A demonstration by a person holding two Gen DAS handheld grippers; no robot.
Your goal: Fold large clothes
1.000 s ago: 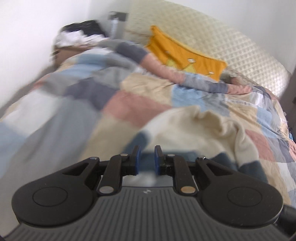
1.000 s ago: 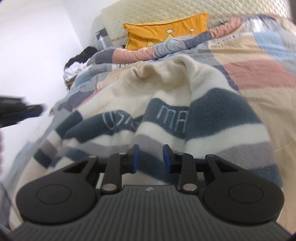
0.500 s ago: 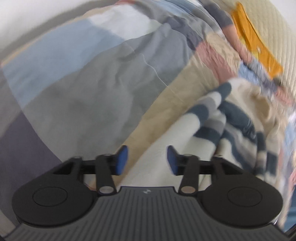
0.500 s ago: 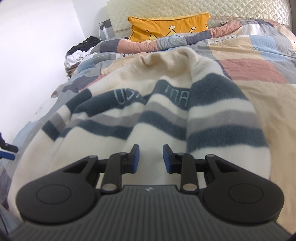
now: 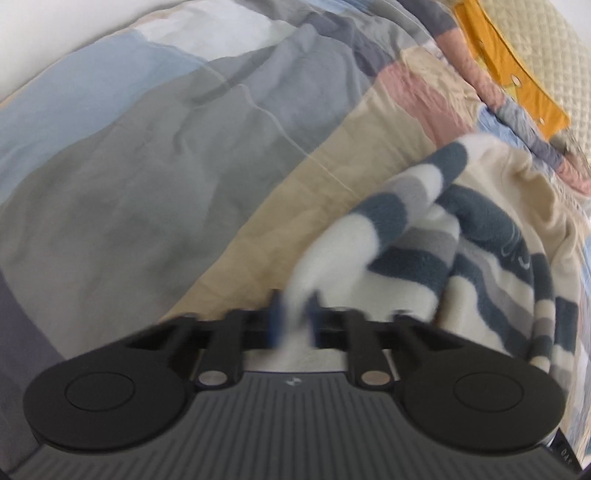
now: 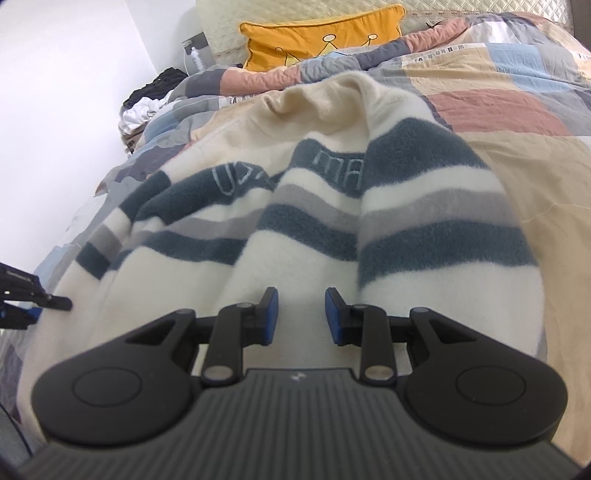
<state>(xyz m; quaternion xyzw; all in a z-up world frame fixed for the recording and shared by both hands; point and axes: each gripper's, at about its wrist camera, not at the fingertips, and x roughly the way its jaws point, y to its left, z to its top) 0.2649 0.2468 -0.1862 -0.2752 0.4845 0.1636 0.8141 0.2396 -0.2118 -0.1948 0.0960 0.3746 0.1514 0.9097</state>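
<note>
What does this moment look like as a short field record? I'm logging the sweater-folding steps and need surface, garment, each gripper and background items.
surface: bed with patchwork quilt
garment: striped fleece sweater, spread rumpled on the quilt, lettering across the chest
left gripper: jaws have just been closing, now pinched on the white edge of the sweater's sleeve
right gripper: jaws partly apart over the sweater's white hem; whether the pads press on it is unclear
background: yellow cushion against quilted headboard; pile of clothes by the wall
</note>
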